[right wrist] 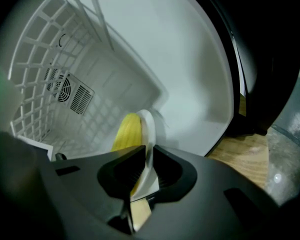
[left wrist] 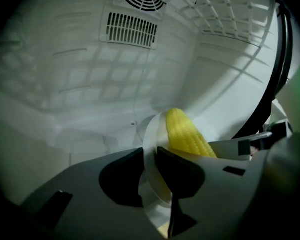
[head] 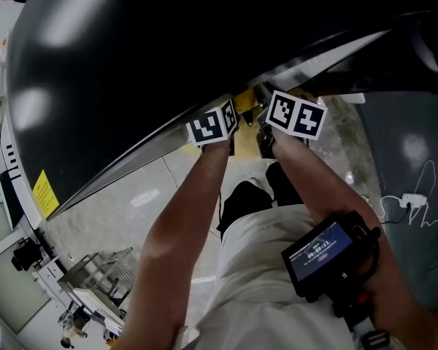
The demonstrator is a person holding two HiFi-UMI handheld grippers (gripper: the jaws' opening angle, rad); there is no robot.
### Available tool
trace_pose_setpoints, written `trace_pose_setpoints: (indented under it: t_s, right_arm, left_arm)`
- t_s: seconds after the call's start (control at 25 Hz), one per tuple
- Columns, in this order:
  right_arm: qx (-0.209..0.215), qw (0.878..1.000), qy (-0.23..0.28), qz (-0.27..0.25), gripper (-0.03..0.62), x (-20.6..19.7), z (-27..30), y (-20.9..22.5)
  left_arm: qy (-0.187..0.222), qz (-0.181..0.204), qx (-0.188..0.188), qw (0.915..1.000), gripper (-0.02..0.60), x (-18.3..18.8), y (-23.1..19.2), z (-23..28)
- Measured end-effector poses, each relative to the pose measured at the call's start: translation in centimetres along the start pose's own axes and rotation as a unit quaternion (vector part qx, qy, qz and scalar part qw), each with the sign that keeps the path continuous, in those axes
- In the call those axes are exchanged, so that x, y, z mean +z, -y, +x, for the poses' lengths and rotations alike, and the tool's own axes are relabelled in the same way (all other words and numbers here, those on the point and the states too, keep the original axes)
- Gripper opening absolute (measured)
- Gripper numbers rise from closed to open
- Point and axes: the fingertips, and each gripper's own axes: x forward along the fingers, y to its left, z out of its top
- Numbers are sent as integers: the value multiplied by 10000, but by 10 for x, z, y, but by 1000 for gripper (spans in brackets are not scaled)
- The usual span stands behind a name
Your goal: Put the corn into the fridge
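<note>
A yellow corn cob (left wrist: 186, 134) lies on a white plate (left wrist: 151, 134) inside the white fridge compartment (left wrist: 65, 94). My left gripper (left wrist: 150, 158) has its jaws on the plate's rim, the corn just right of them. My right gripper (right wrist: 149, 156) grips another part of the same plate (right wrist: 149, 126), with the corn (right wrist: 126, 131) to its left. In the head view only the two marker cubes (head: 213, 126) (head: 297, 115) show at the fridge opening. The jaws, plate and corn are hidden there.
A wire shelf (left wrist: 225, 9) hangs above the plate. Vent grilles (left wrist: 135, 29) sit on the back wall. The black door seal (left wrist: 277, 79) runs along the right side. A wooden floor strip (right wrist: 242, 154) lies outside. The dark fridge body (head: 131, 64) fills the head view's top.
</note>
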Motion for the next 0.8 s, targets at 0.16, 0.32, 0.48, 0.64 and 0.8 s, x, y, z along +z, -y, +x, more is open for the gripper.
trace_pose_setpoints:
  t_s: [0.16,0.32,0.48,0.64,0.8]
  right_arm:
    - [23,10000,-16,-35,38,1,2,-5]
    - [26,9999,-74,-78,38,3,7,-9]
    - [37,9997,-127,-184,38,10,12,-12]
    - [49,9995,-154,-255,38,13,19,-16]
    - [53,9991,-252,-332,38,12,22,-18]
  left_arm:
    - [-26,191,-36,9998,69,4,-2,8]
    - [-538,278,120,9981,71,-20,-20,23]
    - [-453,517,191,9974,73,-5,-23,23]
    - [-138,799,185,9965,74,24,-20,19]
    - [-47,987,205,9949,74,33,-20,17]
